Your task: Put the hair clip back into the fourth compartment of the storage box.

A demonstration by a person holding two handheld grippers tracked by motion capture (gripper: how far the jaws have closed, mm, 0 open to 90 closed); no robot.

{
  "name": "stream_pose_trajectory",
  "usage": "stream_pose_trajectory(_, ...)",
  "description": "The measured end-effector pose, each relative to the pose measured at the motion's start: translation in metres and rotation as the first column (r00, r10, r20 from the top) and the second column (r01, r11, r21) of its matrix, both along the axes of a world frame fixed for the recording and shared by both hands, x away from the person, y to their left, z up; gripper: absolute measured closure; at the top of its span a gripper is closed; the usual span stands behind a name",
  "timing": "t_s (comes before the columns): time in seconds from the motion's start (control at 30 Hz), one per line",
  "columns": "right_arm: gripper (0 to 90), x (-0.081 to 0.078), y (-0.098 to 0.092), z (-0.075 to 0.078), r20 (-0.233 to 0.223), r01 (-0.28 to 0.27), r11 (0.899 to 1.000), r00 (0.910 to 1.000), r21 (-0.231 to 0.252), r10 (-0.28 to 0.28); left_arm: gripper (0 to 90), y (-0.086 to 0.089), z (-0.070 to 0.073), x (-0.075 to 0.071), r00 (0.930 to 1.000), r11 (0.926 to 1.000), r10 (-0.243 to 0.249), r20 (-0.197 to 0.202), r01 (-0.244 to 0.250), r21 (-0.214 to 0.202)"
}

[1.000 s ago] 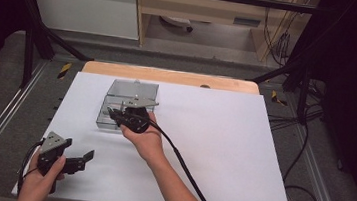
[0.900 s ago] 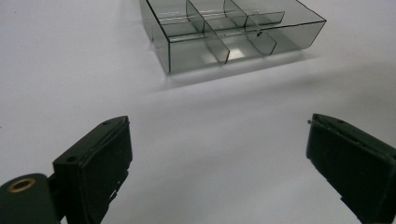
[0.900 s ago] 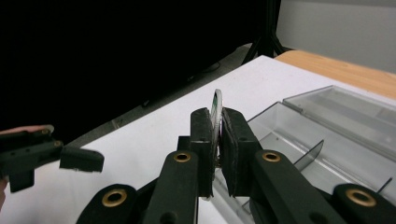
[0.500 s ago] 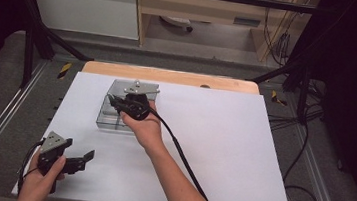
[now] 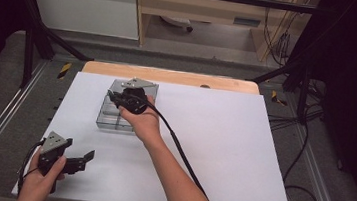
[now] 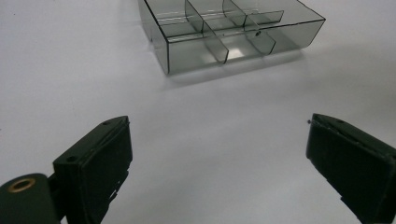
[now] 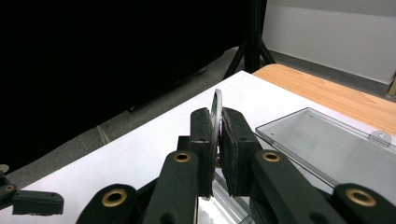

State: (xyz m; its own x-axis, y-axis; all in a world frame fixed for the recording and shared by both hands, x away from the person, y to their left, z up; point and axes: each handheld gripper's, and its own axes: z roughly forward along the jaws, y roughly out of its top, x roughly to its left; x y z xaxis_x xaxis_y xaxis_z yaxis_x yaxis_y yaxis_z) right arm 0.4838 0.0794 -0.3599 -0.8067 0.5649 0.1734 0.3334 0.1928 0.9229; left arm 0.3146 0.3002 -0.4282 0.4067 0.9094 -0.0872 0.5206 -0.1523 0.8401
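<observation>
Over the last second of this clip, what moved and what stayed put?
The right gripper, shut on a thin clear edge that looks like the box's lid, moved toward the table's far side over the clear compartment box. The left gripper stayed open near the front left corner of the table; the box kept its place.

box [image 5: 114, 114] on the sheet [image 5: 241, 157], far-left part, near the back edge | sheet on the table [image 5: 179, 77], whose board shows behind it | right gripper [image 5: 114, 97] above the box's back half | left gripper [image 5: 91, 155] near the front-left corner, well in front of the box | thin flat piece [image 7: 216, 109] between the right gripper's pads
</observation>
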Motion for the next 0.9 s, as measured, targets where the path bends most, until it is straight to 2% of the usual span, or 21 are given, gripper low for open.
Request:
stream_pose_trajectory(0.33, 83.5, 0.007, 0.008, -0.001, -0.015, 0.002, 1.0, 0.9999, -0.013, -0.002, 6.8, 0.0, 0.0, 0.0, 1.0, 1.0, 0.005, -0.004, -0.005, 0.0)
stream_pose_trajectory(0.9, 83.5, 0.017, 0.026, -0.015, -0.038, -0.004, 0.996, 0.9993, -0.087, 0.001, 6.7, 0.0, 0.0, 0.001, 1.0, 1.0, -0.001, -0.008, 0.0, -0.008)
